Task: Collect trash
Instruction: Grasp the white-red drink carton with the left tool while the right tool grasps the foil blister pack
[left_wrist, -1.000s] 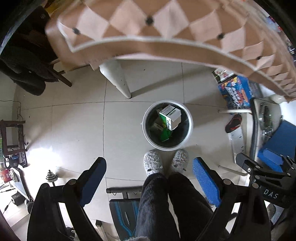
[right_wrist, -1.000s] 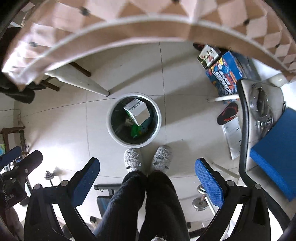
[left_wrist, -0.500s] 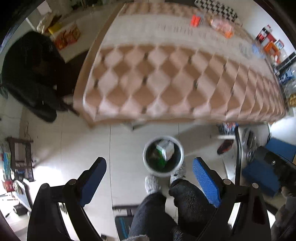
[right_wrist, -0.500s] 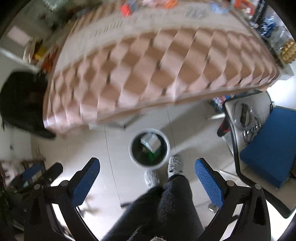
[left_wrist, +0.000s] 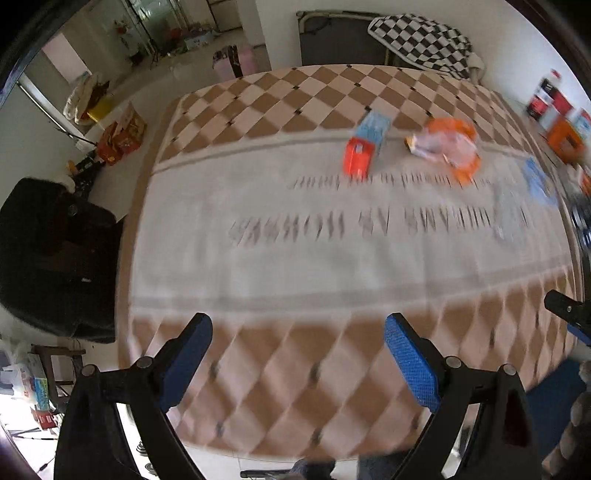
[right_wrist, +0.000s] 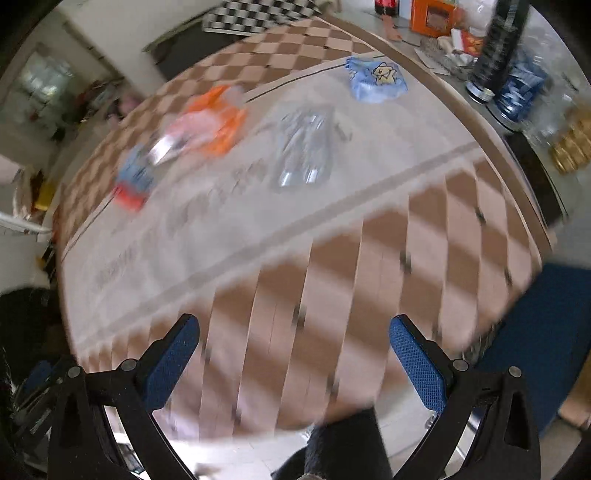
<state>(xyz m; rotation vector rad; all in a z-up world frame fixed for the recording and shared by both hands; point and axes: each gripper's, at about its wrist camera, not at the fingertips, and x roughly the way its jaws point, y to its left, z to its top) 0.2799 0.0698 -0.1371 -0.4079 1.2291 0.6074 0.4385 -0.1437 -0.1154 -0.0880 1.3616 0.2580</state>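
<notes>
Trash lies at the far side of a checkered tablecloth (left_wrist: 295, 258). In the left wrist view I see a red-orange carton (left_wrist: 358, 160) with a blue carton (left_wrist: 373, 129) behind it, and an orange and clear wrapper (left_wrist: 448, 149). The right wrist view shows the wrapper (right_wrist: 207, 123), the red and blue cartons (right_wrist: 133, 181), a crushed clear bottle (right_wrist: 306, 147) and a blue packet (right_wrist: 376, 79). My left gripper (left_wrist: 298, 358) and right gripper (right_wrist: 295, 365) are open and empty over the table's near edge. The bin is out of view.
A black jacket on a chair (left_wrist: 55, 258) stands left of the table. A blue chair seat (right_wrist: 535, 339) is at the right. Cans, boxes and bottles (right_wrist: 498, 55) crowd the far right shelf. The person's legs (right_wrist: 340, 450) are below.
Both grippers have risen from over the floor bin to above the tabletop. The bin has left the view and the trash on the table has come into view.
</notes>
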